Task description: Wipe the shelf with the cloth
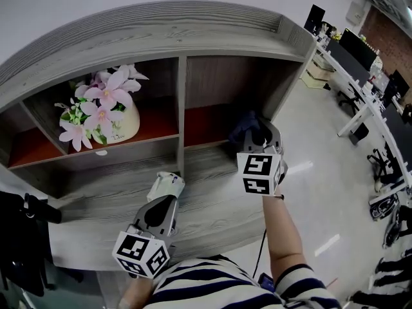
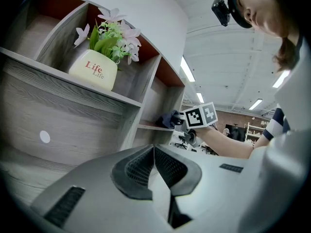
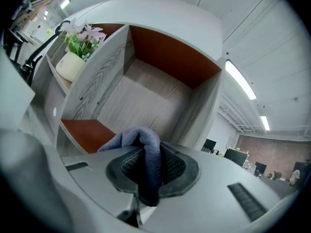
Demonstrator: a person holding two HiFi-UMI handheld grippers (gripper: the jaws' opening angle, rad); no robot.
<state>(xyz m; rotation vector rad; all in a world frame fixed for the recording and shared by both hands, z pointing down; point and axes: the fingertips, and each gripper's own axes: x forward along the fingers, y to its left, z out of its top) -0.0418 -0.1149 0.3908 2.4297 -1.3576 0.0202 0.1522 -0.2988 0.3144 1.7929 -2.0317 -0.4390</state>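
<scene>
Currently: right hand-held gripper (image 3: 148, 174) is clenched on the dark blue terry cloth (image 3: 146, 152). A fold is pinched between the ribbed pads and the rest bunches up over the jaw tips.

Head view puts right hand-held gripper (image 1: 256, 136) and cloth (image 1: 247, 126) at the mouth of the right-hand compartment of the grey wood-grain shelf unit (image 1: 161, 28), at the front edge of that compartment's red-brown floor (image 1: 205, 122). Cannot tell whether cloth touches the floor.

Left hand-held gripper (image 2: 154, 165) has jaws together with nothing between them. It hangs over the lower grey ledge (image 1: 212, 205), well apart from the cloth.

Cream ceramic pot of pink flowers (image 1: 122, 122) sits in the neighbouring left compartment.

Judgement: cloth is grasped and brought to the compartment, with wiping at its start. Next move calls for pressing the bunched cloth flat onto the red-brown floor and sweeping side to side, reaching into the back corners.
</scene>
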